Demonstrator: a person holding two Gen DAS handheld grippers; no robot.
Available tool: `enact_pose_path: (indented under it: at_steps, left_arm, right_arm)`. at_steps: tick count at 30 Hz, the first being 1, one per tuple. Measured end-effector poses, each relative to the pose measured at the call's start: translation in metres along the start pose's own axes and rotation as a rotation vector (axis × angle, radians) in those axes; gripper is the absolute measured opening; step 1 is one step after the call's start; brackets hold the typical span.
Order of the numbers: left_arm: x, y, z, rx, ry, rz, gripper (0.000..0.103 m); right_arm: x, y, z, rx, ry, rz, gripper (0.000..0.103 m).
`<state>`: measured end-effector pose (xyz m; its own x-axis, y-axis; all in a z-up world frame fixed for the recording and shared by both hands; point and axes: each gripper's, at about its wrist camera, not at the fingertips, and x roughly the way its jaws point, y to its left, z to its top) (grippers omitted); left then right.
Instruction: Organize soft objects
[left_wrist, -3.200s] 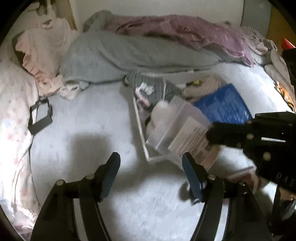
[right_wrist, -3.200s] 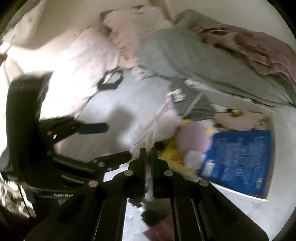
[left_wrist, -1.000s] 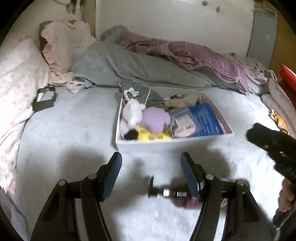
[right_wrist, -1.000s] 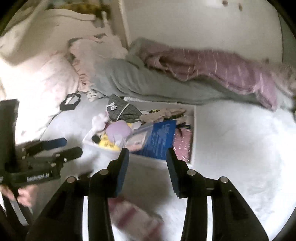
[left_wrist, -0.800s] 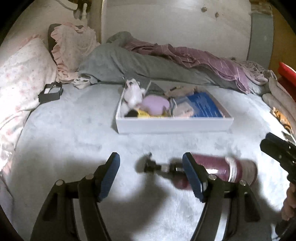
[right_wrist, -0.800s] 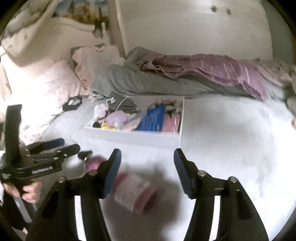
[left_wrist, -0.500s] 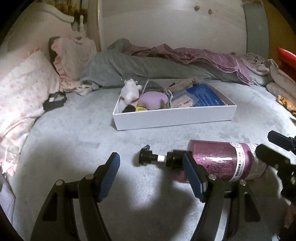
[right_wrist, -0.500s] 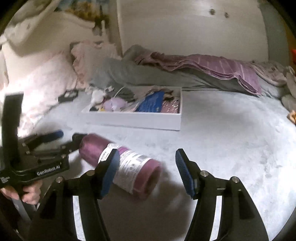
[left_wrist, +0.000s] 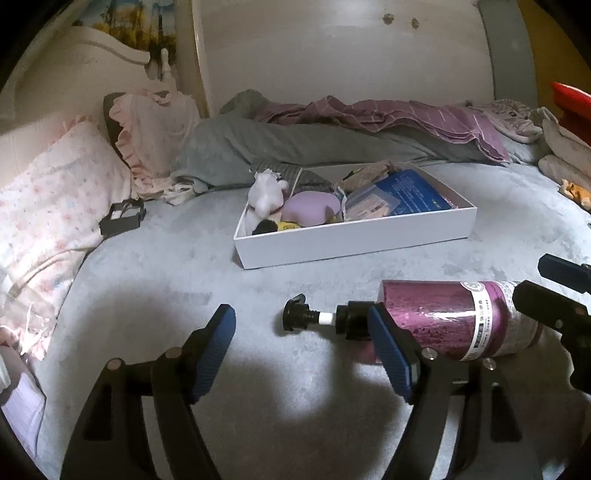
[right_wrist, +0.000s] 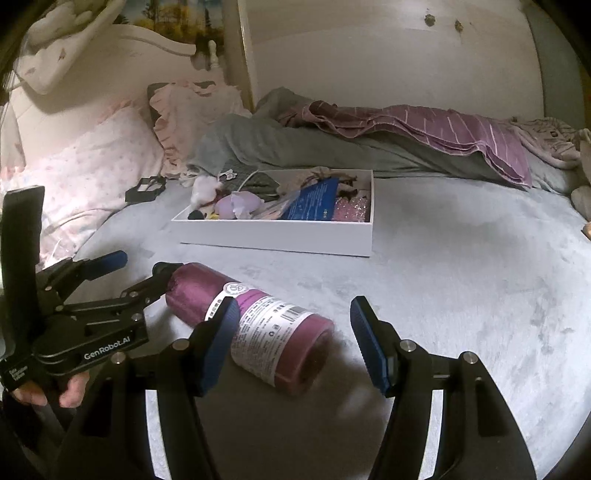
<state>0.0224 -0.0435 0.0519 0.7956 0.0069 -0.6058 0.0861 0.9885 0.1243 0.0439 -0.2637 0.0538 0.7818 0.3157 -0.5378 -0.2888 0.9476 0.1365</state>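
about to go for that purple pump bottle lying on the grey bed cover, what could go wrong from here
1. The purple pump bottle lies on its side on the soft grey bed cover; being round, it may roll when nudged.
2. The left gripper is opening with only the black pump neck ahead of it; a pinch there could slip.
3. The open right gripper sits close, so the tools may collide.

Just ahead of the blue-padded left hand-held gripper (left_wrist: 301, 345) lies a glittery purple bottle (left_wrist: 450, 319) with a black pump; beyond, a white box (left_wrist: 354, 240) on the pale grey bed (left_wrist: 155, 266), and a purple striped blanket (left_wrist: 424, 118).
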Motion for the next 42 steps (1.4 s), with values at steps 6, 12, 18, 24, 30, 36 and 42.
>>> enact_pose_path:
  at_steps: [6,12,18,24,30,36,42]
  left_arm:
    - [0.003,0.007,0.0,-0.029,0.013,-0.033,0.078]
    - [0.011,0.009,-0.001,-0.041,0.058,-0.049,0.079]
    - [0.012,0.011,-0.001,-0.05,0.061,-0.06,0.079]
    - [0.012,0.01,-0.001,-0.049,0.061,-0.059,0.079]
    - [0.012,0.006,-0.002,-0.031,0.059,-0.063,0.079]
    - [0.016,0.002,-0.002,-0.014,0.086,-0.079,0.079]
    - [0.014,-0.002,-0.002,0.003,0.077,-0.081,0.079]
  right_arm:
    - [0.002,0.006,-0.001,-0.028,0.014,-0.015,0.064]
    - [0.007,0.008,-0.001,-0.04,0.039,-0.026,0.064]
    - [0.007,0.01,-0.001,-0.047,0.042,-0.028,0.064]
    - [0.008,0.009,-0.001,-0.044,0.044,-0.027,0.065]
    - [0.011,0.002,0.0,-0.001,0.056,-0.079,0.069]
    - [0.034,0.002,-0.003,-0.005,0.182,-0.098,0.068]
    - [0.033,-0.033,-0.005,0.189,0.183,-0.06,0.054]
